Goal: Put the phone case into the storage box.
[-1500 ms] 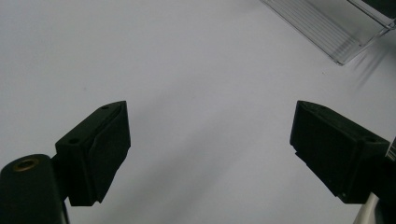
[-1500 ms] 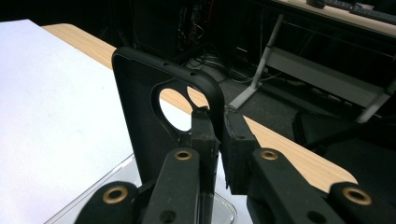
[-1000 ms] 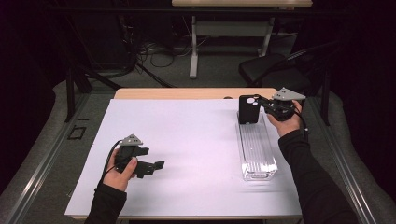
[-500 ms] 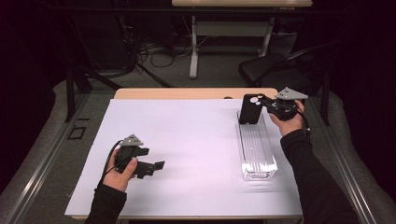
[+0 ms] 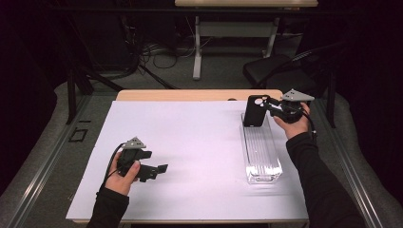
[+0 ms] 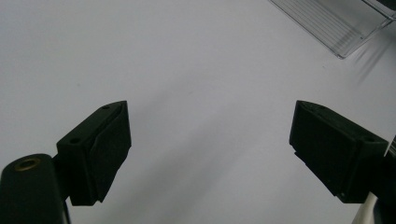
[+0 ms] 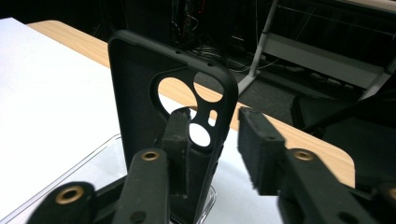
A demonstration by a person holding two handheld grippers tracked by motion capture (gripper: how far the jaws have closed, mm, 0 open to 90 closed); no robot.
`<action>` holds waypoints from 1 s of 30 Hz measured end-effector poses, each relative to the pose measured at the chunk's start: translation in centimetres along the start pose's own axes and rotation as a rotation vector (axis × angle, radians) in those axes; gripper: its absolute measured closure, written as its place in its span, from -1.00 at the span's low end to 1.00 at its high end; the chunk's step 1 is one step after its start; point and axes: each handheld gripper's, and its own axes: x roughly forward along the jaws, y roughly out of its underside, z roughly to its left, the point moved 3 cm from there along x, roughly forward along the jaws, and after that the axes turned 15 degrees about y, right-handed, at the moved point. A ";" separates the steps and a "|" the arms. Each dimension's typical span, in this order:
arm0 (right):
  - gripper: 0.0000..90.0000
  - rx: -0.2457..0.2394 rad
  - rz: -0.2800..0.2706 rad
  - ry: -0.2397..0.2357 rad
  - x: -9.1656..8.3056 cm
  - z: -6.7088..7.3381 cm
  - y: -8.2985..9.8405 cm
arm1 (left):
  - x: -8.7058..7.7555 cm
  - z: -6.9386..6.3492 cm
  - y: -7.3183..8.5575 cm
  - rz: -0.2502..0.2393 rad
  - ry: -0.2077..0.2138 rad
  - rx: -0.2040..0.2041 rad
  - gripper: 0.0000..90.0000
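Black, with round camera cut-outs near its top, the phone case (image 5: 255, 110) stands upright in the far end of the clear tray (image 5: 260, 153). That tray lies lengthwise on the white worktop (image 5: 190, 142), toward its right edge.

At the tray's far end, the right gripper (image 5: 272, 108) reaches in level from the tray's right side. Its fingers (image 7: 177, 140) have just been opening and now stand parted with the case's side edge between them. In the right gripper view one finger lies against the inside of the case while the other stands clear of its outer edge, so the case seems to be no longer pinched, though the contact on the inner side is hard to judge. The case's foot, down inside the tray, is hidden behind the gripper.

Well to the left of the tray and nearer the person, the left gripper (image 5: 159, 169) rests low over the sheet. Its fingers (image 6: 100, 149) are spread wide with nothing between them, pointing toward the tray's near corner (image 6: 343, 28).
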 end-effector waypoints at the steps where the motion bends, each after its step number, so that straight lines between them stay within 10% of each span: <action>1: 0.36 0.007 0.003 -0.003 0.0 0.0 0.0 | 0.0 0.0 0.0 -0.001 0.000 -0.002 -0.71; 14: 0.12 0.041 0.048 0.031 -2.5 -0.3 0.0 | -0.6 0.2 -0.1 -0.020 -0.006 -0.002 -0.70; 30: -0.66 0.094 0.111 0.056 -5.1 0.4 0.1 | -0.5 -0.2 -0.5 -0.038 0.007 0.012 -0.70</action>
